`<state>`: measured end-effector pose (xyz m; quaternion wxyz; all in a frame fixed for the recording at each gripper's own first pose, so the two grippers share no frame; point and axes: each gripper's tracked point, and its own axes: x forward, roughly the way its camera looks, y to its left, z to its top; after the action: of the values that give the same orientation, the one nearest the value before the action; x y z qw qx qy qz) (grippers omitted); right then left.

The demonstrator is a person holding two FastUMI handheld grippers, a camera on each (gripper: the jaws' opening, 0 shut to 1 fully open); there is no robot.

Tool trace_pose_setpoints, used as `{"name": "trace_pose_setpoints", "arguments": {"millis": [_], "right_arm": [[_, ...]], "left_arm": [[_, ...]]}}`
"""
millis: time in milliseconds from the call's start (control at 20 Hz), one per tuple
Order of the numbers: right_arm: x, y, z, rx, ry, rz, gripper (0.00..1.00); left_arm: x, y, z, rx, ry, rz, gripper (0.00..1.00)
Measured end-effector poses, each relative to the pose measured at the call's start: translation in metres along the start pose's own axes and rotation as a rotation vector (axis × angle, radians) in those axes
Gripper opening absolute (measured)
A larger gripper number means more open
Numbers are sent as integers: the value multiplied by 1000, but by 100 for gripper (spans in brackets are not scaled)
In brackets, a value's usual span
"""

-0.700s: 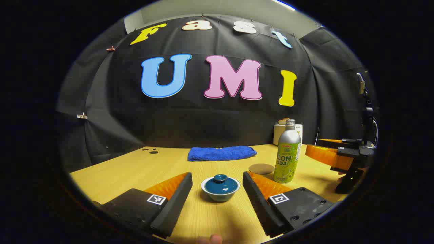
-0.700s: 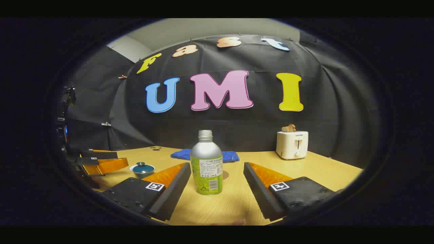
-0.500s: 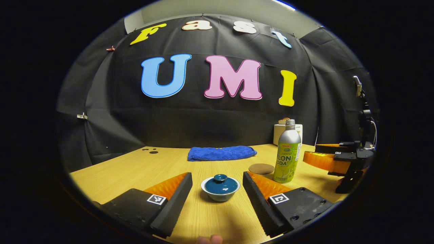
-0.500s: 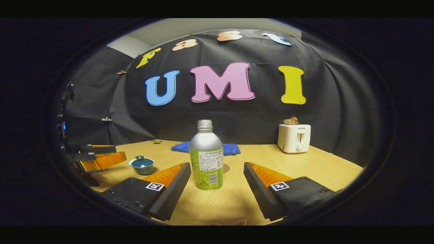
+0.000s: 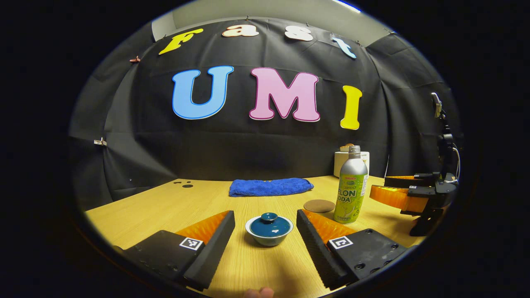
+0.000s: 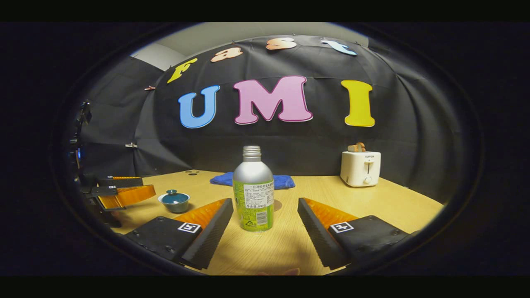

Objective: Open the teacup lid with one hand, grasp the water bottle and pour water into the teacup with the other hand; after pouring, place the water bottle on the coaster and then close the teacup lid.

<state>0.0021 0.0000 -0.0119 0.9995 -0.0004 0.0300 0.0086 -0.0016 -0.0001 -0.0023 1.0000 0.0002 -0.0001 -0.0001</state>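
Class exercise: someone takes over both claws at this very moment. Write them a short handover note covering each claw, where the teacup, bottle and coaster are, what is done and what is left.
Left claw: open, empty, lined up on the teacup, which sits between its fingers, untouched.
Right claw: open, empty, the bottle upright between its fingers, not gripped.
Teacup: on the table, lid on.
Coaster: bare, on the table just left of the bottle in the left gripper view.
Done: nothing yet beyond lining up.
Left: lift the lid, grip the bottle, pour into the cup, set the bottle on the coaster, put the lid back.
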Motion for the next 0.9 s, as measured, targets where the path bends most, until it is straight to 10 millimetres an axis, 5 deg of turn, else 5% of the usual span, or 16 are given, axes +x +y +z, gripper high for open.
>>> {"name": "trace_pose_setpoints", "arguments": {"millis": [200,450,900], "right_arm": [[0,0,0,1,0,0,98],[0,1,0,0,0,9,97],[2,3,-1,1,2,36,98]], "left_arm": [[6,-14,1,9,0,-96,95],[42,-10,-11,82,74,-134,93],[67,-11,-21,56,142,-181,74]]}}
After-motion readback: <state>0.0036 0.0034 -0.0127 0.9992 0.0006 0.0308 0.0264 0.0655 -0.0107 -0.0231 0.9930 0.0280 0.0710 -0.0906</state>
